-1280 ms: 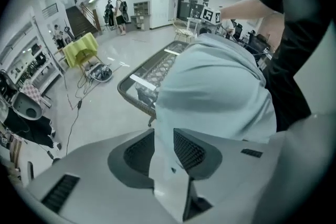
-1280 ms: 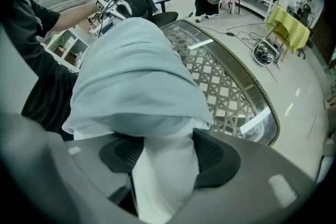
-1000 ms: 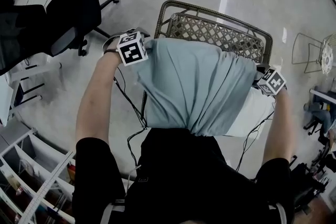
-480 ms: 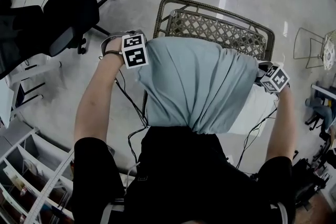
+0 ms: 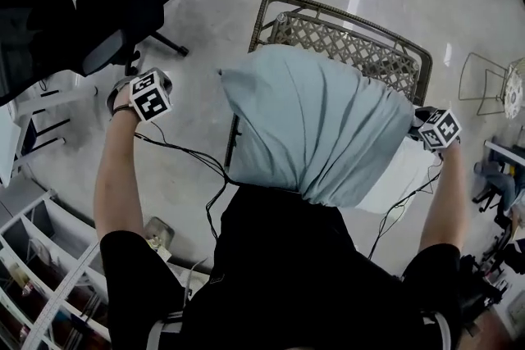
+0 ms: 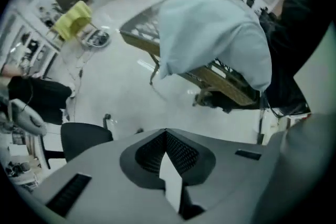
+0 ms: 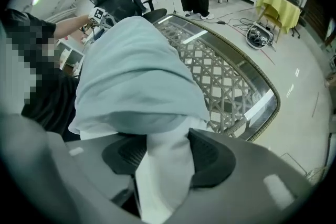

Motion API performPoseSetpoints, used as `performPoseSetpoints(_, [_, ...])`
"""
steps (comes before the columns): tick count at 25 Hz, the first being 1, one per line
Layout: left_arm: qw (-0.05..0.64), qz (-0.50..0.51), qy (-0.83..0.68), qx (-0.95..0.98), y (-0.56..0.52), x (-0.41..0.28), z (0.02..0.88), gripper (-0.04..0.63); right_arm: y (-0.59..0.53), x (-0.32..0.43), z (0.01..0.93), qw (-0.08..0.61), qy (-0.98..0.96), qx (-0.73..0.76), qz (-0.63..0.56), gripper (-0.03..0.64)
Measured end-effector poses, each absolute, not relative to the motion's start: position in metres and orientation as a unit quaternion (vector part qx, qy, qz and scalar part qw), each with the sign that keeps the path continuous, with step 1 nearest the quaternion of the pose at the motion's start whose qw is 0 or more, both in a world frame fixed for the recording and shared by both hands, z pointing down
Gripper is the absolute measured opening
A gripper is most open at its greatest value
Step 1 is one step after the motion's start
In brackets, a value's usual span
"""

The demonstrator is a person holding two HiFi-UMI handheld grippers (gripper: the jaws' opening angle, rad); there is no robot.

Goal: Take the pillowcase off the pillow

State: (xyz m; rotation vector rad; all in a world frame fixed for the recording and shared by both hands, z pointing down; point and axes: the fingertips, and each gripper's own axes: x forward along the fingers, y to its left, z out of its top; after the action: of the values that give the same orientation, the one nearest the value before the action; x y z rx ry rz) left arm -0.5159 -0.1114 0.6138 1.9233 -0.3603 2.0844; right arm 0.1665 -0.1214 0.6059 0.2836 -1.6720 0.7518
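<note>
My left gripper is pressed together with nothing in it. In the head view it hangs out to my left over the floor, well apart from the pillow, with its cable trailing back toward my body. Through its own view I see the covered pillow off ahead, in front of the wicker chair.

My right gripper is at the far right edge of the bundle. Its jaws are closing, and a fold of the white pillow fills the space between them, touching both pads. Right above that fold sits the edge of the light blue pillowcase, bunched and rounded where the white cloth comes out from under it.

The pillow is held up in the air in front of my chest, between me and the wicker chair. The pillowcase covers most of it. The far left corner of the case sticks out to a point. The lower edge is gathered in creases close to my shirt. The bare white part of the pillow shows only at the lower right, beside my right gripper.

A black office chair stands on the floor to my upper left, apart from everything I am handling.
</note>
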Motion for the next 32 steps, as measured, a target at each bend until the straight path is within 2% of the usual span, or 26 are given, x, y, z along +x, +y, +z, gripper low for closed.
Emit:
performPoseSetpoints(2, [0.135,0.678,-0.175,0.701,-0.125,-0.502,0.599,0.005,-0.125,0.164,0.607,0.607,-0.722,0.123,0.308,0.257])
performPoseSetpoints(5, [0.121,0.609,-0.192,0.760,-0.149,-0.438,0.592,0.005,-0.127,0.157,0.608,0.650,-0.709,0.105,0.255,0.287])
performPoseSetpoints(8, [0.114,0.553,-0.185,0.804,-0.170,-0.379,0.585,0.011,-0.134,0.146,0.605,0.665,-0.708,0.094,0.217,0.284])
performPoseSetpoints(10, [0.103,0.542,-0.168,0.817,-0.180,-0.351,0.588,0.097,-0.142,0.137,0.600,0.654,-0.720,0.102,0.206,0.274])
performPoseSetpoints(13, [0.085,0.542,-0.132,0.825,-0.190,-0.323,0.595,0.167,-0.149,0.123,0.598,0.646,-0.733,0.108,0.187,0.266])
performPoseSetpoints(19, [0.096,0.543,-0.046,0.833,-0.200,-0.296,0.622,0.255,-0.143,0.114,0.599,0.652,-0.727,0.103,0.186,0.275])
performPoseSetpoints(22, [0.117,0.553,0.005,0.825,-0.197,-0.288,0.630,0.247,-0.143,0.113,0.603,0.655,-0.726,0.102,0.186,0.279])
performPoseSetpoints(25, [0.110,0.579,0.053,0.806,-0.192,-0.286,0.631,0.204,-0.144,0.113,0.604,0.661,-0.722,0.092,0.184,0.276])
performPoseSetpoints(28, [0.066,0.630,0.086,0.769,-0.192,-0.295,0.632,0.110,-0.143,0.115,0.601,0.664,-0.718,0.094,0.186,0.260])
performPoseSetpoints(30, [0.030,0.663,0.094,0.742,-0.194,-0.303,0.632,0.011,-0.140,0.117,0.599,0.663,-0.716,0.103,0.194,0.240])
performPoseSetpoints(32, [0.013,0.678,0.089,0.729,-0.194,-0.308,0.632,0.011,-0.138,0.119,0.597,0.662,-0.714,0.110,0.202,0.225])
